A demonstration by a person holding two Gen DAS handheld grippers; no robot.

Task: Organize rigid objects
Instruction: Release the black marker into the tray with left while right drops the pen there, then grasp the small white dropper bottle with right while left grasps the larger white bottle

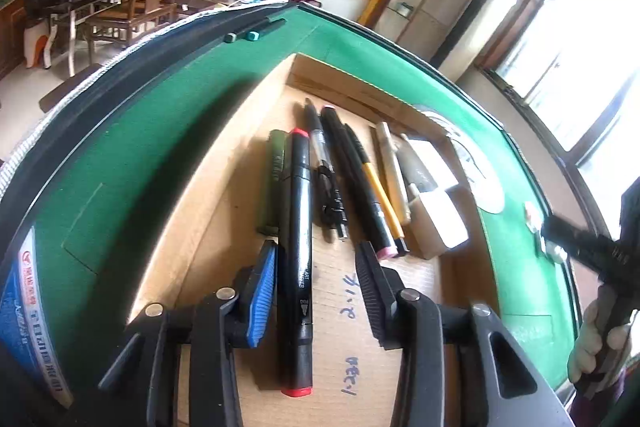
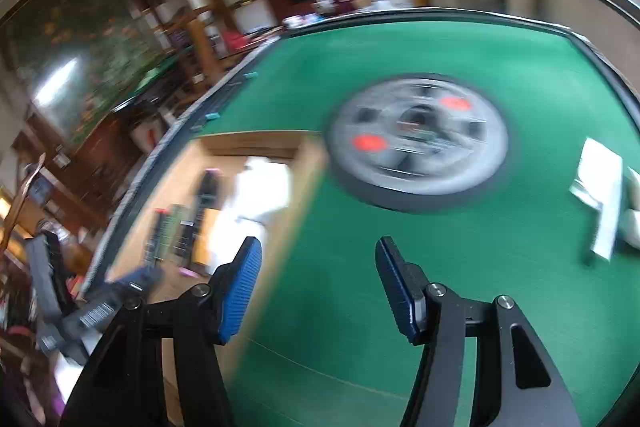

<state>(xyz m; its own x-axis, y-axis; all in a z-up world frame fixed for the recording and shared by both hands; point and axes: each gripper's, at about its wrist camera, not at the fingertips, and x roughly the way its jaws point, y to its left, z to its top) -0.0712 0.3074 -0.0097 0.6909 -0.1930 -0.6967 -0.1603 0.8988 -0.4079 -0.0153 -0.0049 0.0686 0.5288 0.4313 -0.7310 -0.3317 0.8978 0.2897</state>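
Your left gripper (image 1: 316, 291) hangs over the near end of the cardboard tray (image 1: 192, 211), its jaws apart. The black marker with red caps (image 1: 295, 259) lies flat on the tray floor between them, close beside the blue-padded finger but with neither pad pressing on it. Farther along the tray floor the other things lie in a row, roughly parallel: a dark green pen (image 1: 275, 167) touching the marker's left side, a clear-barrelled pen (image 1: 320, 147), a black marker with pink ends (image 1: 360, 187), a yellow-and-black pen (image 1: 376, 187), a cream stick (image 1: 394, 175) and a white charger block (image 1: 440, 223) against the tray's right wall. Two teal-capped markers (image 1: 256, 29) lie outside the tray, at the far edge of the green table (image 1: 120, 147). Your right gripper (image 2: 318, 287) is over bare green felt just right of the tray, jaws apart with nothing between them; its view is blurred. A round grey dial (image 2: 420, 139) sits in the table's middle, and a white flat object (image 2: 604, 195) lies near the right edge.
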